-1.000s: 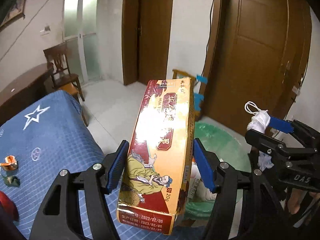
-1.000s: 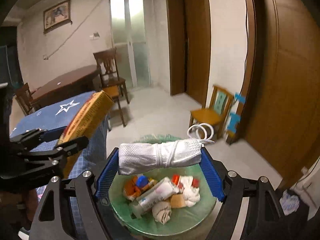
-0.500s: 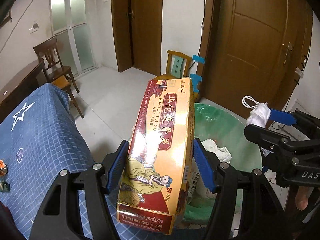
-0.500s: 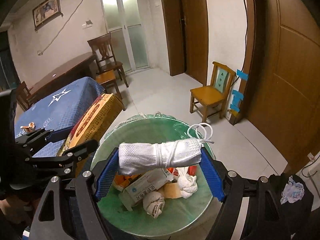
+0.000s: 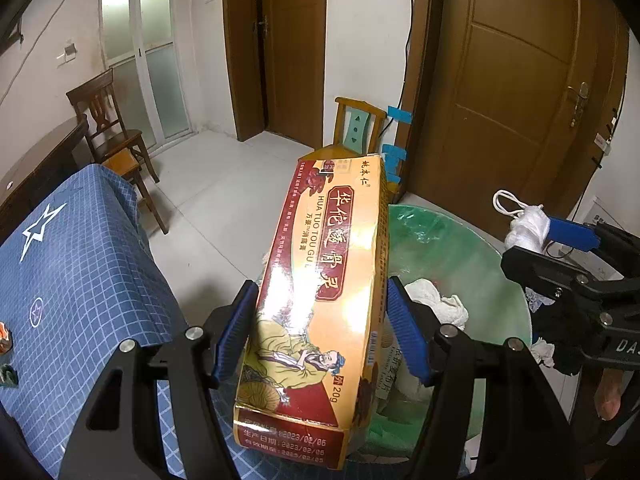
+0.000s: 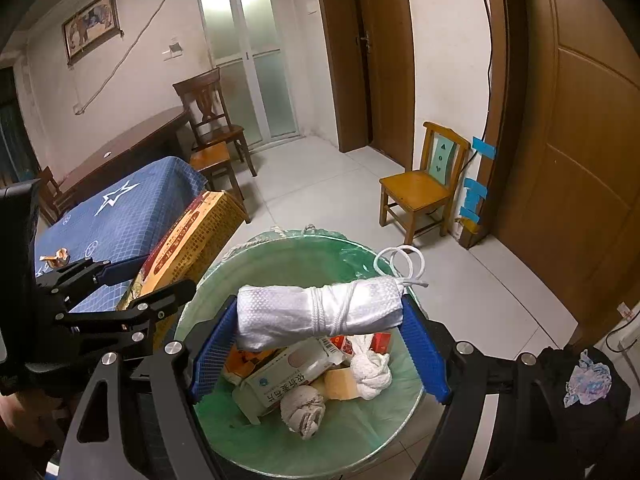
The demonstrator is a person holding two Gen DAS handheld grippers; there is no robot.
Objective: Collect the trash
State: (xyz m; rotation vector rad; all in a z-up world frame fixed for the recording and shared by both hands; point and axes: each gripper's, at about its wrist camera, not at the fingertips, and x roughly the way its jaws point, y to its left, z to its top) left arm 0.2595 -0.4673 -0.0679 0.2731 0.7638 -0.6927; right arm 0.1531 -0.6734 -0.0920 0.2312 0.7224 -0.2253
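Note:
My left gripper (image 5: 320, 328) is shut on a long yellow and red carton (image 5: 320, 280), held lengthwise beside the bin's left rim. That carton (image 6: 188, 248) and the left gripper (image 6: 120, 280) also show at the left of the right wrist view. My right gripper (image 6: 320, 344) is shut on a white rolled bag tied with cord (image 6: 320, 312), hanging right over the green-lined trash bin (image 6: 280, 448). Inside the bin lie a white box (image 6: 280, 376), wadded tissues (image 6: 372, 368) and other scraps. The right gripper (image 5: 560, 248) with its white bundle (image 5: 528, 220) appears at the right of the left wrist view.
A table with a blue star-print cloth (image 5: 80, 260) stands left of the bin, with small scraps (image 6: 56, 257) on it. A small wooden chair (image 6: 424, 188) stands by the wall beyond. A dark chair (image 6: 212, 128) and a brown table (image 6: 120, 152) are farther back. A black bag (image 6: 580, 392) sits at the right.
Both grippers have sunk and moved toward the bin with their loads. The bin now fills more of both views; since half a second ago little has shifted.

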